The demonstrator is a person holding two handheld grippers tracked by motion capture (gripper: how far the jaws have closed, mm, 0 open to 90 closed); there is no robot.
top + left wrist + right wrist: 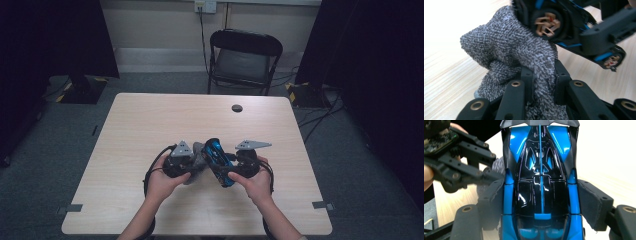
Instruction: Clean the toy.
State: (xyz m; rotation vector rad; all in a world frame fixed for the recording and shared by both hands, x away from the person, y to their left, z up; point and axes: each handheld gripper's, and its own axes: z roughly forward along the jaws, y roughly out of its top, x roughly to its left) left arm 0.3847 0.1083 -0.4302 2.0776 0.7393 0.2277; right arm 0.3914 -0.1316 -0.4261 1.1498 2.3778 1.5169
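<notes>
Blue-black toy car (218, 161) up off the table (150, 120), near its front edge, tilted between the hands. Clamped across its body by the right gripper (541, 202), pads tight on both sides. Grey cloth (509, 52) pressed to the car's side near a wheel (547, 23), bunched and pinched fast in the left gripper (543, 75). Black chair (244, 59) beyond the table.

Light wood-grain square table (150, 120), with a small round black grommet (237, 108) near its far edge. Black folding metal chair (244, 60) beyond the table, facing it. White wall socket (205, 6) with a black cable (203, 37) hanging down. Grey carpeted floor (360, 165). Dark curtains (55, 37) at both sides.
</notes>
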